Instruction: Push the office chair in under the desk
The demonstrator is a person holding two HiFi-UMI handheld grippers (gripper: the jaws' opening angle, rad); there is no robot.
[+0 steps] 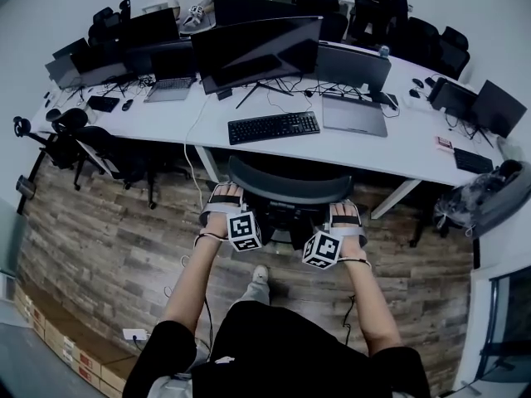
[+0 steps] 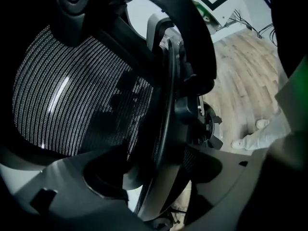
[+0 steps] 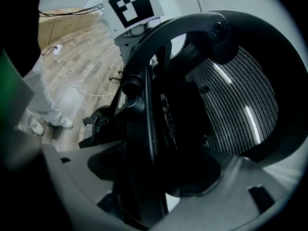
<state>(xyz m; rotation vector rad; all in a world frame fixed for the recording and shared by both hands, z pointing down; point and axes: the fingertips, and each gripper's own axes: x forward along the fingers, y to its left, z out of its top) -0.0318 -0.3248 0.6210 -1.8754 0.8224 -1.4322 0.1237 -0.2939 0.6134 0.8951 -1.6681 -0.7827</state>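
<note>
**Task item.** The office chair [image 1: 290, 187] is found facing the surface [image 1: 398, 152], in line with the keyboard [image 1: 274, 128]. Its backrest stands just clear of the near edge. The seat is judged to be partly underneath already.

**Grip.** The left hand-held gripper [image 1: 222, 199] is closed on the backrest frame [image 2: 166, 129] at its left side, with the rim caught between the jaws. The right hand-held gripper [image 1: 345, 214] is likewise clamped on the rim at the right side. The symmetrical hold is judged to have been chosen so that the chair is driven straight and not swivelled on its castors.

**Containers.** Cardboard boxes [image 1: 50, 338] are noted along the wooden floor [image 1: 108, 247], well apart from the chair. Their contents cannot be seen.
</note>
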